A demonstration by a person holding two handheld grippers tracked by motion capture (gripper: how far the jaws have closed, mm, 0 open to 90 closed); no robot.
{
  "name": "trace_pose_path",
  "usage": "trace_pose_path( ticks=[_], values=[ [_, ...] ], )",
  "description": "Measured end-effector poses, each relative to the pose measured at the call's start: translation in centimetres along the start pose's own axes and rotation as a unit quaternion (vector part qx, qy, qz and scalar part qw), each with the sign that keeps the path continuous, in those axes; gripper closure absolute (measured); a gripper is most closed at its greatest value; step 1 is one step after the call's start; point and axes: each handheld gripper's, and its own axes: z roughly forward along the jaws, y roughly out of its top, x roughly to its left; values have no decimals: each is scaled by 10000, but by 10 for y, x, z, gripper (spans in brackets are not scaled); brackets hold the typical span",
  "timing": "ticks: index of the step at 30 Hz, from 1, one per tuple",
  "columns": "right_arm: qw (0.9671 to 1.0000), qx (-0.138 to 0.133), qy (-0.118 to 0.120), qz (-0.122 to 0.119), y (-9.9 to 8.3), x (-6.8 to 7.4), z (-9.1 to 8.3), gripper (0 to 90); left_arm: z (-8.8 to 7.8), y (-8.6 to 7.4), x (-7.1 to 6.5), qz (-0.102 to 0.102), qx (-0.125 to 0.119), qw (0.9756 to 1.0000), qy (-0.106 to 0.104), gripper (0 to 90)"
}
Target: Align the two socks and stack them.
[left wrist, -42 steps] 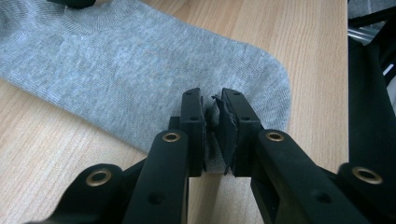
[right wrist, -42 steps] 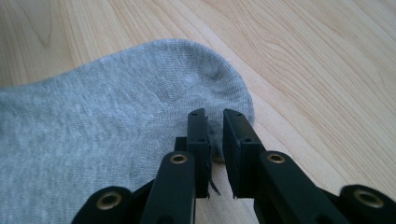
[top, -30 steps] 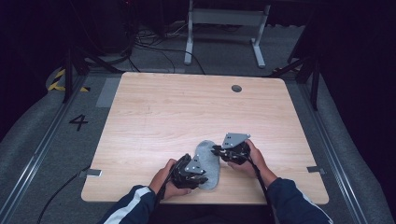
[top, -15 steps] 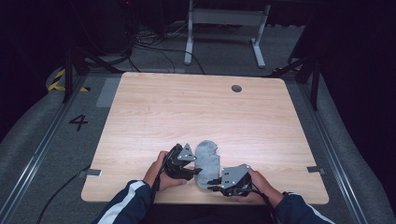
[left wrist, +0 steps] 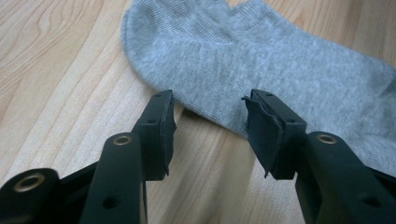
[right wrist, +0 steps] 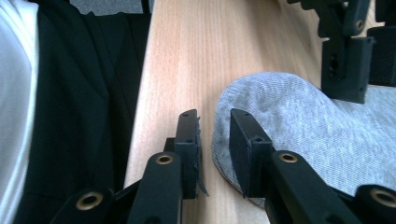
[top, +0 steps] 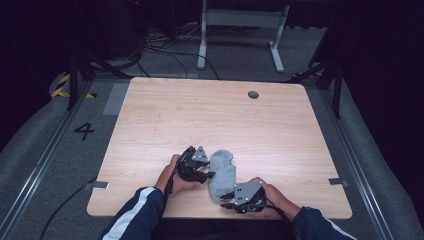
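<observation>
High view: light wooden tabletop (top: 280,130) carrying a grey knitted ankle sock (top: 222,172), flat, close to the near edge and slightly left of its middle. Left hand-held gripper (top: 206,174) at the sock's left side, tips just at the fabric. Right hand-held gripper (top: 226,197) at the sock's near end, right by the tabletop's near edge.

Left gripper view: left hand-held gripper (left wrist: 210,119) with jaws moderately apart after a slight closing just now, nothing pinched; sock (left wrist: 261,60) edge lying just beyond and partly between the tips, bare wood in the gap.

Right gripper view: right hand-held gripper (right wrist: 213,135) with jaws a narrow gap apart, having just been opening; rounded end of the sock (right wrist: 299,126) against the right-hand jaw, the gap itself looking onto wood, no fabric clamped. Left hand-held gripper (right wrist: 348,65) farther off over the sock.
</observation>
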Motion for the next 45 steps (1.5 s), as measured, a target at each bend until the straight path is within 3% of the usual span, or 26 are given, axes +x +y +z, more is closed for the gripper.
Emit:
trace_pose_path(
  ticks=[7,11,17,24,29,33,37,41,45],
  values=[
    [9998,-62,-166,-52,-4,-6,1,826,0,-3,1,44,-48,10000,-16,534],
    [9998,-117,-101,99,-6,-10,2,863,0,-2,3,74,-60,10000,19,527],
    [9993,-127,-2,362,-8,-14,-1,893,0,-3,4,-77,-71,9998,161,483],
    [9995,-196,-117,234,-1,-11,-14,894,-2,-1,5,-299,-39,9990,319,419],
    [9995,-259,-142,142,3,-8,-24,895,-3,1,4,-407,-193,9985,319,375],
    [9996,-210,-143,83,5,-5,-26,895,1,5,2,-355,-203,9987,289,358],
    [9996,-197,-192,83,6,-1,-31,895,11,10,-1,-225,-33,9995,198,339],
    [9995,-181,-261,93,6,2,-37,895,18,13,-1,-325,-124,9994,74,305],
    [9988,-178,-439,144,3,10,-49,895,28,21,-9,-158,-170,9997,40,298]
  ],
)
